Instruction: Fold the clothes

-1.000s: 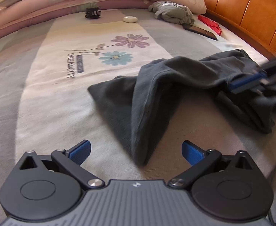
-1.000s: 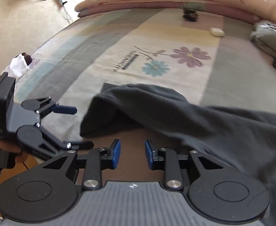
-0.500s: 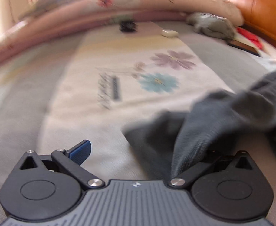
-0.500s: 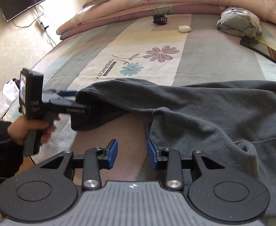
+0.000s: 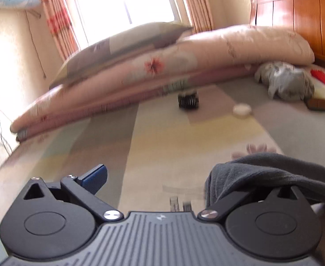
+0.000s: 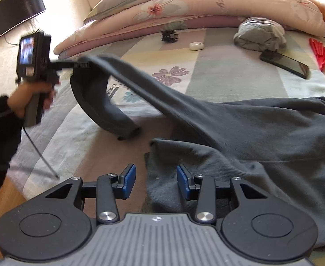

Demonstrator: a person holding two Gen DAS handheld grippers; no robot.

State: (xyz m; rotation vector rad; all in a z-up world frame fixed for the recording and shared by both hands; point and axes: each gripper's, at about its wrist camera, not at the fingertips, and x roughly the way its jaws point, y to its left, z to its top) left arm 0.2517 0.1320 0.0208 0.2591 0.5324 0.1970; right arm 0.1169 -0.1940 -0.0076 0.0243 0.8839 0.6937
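Left gripper (image 5: 160, 177) raised above the bed (image 5: 162, 137), jaws wide apart in its own view: 1 blue pad (image 5: 96, 176) bare, the other side buried under dark grey garment (image 6: 262, 133) fabric draped over it. From the right wrist view, fabric hangs off the left gripper's (image 6: 78, 65) fingers, lifted clear of the bed; looks hooked over 1 finger rather than pinched, so counted as released. Left hand (image 6: 33, 97) wrapped round the gripper handle, dark sleeve at the wrist. Lifted part of the garment runs as a taut band from the left gripper down to the main body, with a sleeve-like loop sagging below it and its end touching the bed. Rest of the garment spread flat on the near right part of the bed, ribbed hem toward the right edge. Right gripper (image 6: 155, 181) low, released, both blue pads visible with a clear gap; a folded garment edge lies between and just ahead of them, contact cannot be told. Further up the bed: black hair clip (image 6: 169, 36), white earbud case (image 6: 197, 45), crumpled light grey cloth (image 6: 260, 34), phone (image 6: 285, 63) just beside it, red item (image 6: 322, 53) at the right edge. Rolled floral duvet (image 6: 195, 8) with pillow on top along the far side. TV (image 6: 16, 11) on the wall at left.
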